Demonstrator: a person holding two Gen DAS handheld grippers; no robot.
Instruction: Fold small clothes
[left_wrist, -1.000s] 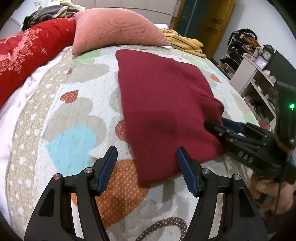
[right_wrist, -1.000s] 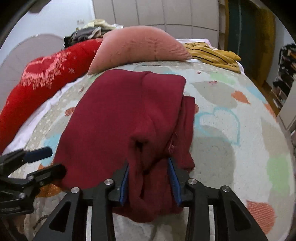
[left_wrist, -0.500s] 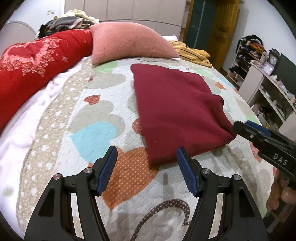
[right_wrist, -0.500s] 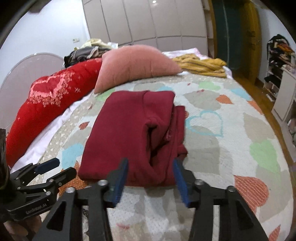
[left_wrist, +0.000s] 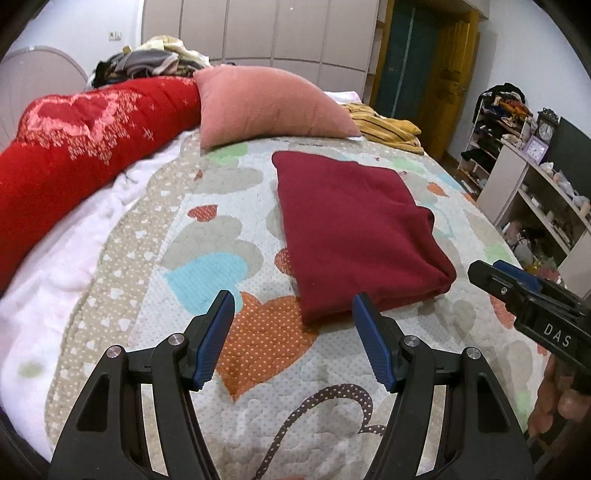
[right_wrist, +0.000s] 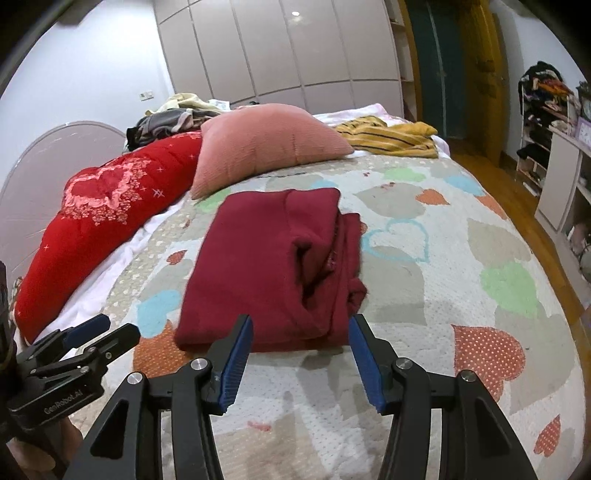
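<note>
A dark red garment (left_wrist: 354, 229) lies folded into a thick rectangle on the heart-patterned quilt (left_wrist: 229, 266). It also shows in the right wrist view (right_wrist: 273, 258), with bunched folds along its right side. My left gripper (left_wrist: 293, 339) is open and empty, just short of the garment's near edge. My right gripper (right_wrist: 301, 362) is open and empty, also just short of the near edge. Each gripper shows at the edge of the other's view: the right one (left_wrist: 517, 291) and the left one (right_wrist: 92, 339).
A pink pillow (left_wrist: 269, 107) and a red quilted blanket (left_wrist: 74, 147) lie at the head of the bed. A yellow striped garment (right_wrist: 391, 136) lies at the far corner. Shelves (left_wrist: 535, 192) stand to the right of the bed.
My right gripper has opened and let go of the red garment, then drawn back from it. My left gripper has also drawn back. The garment now rests flat on the quilt.
</note>
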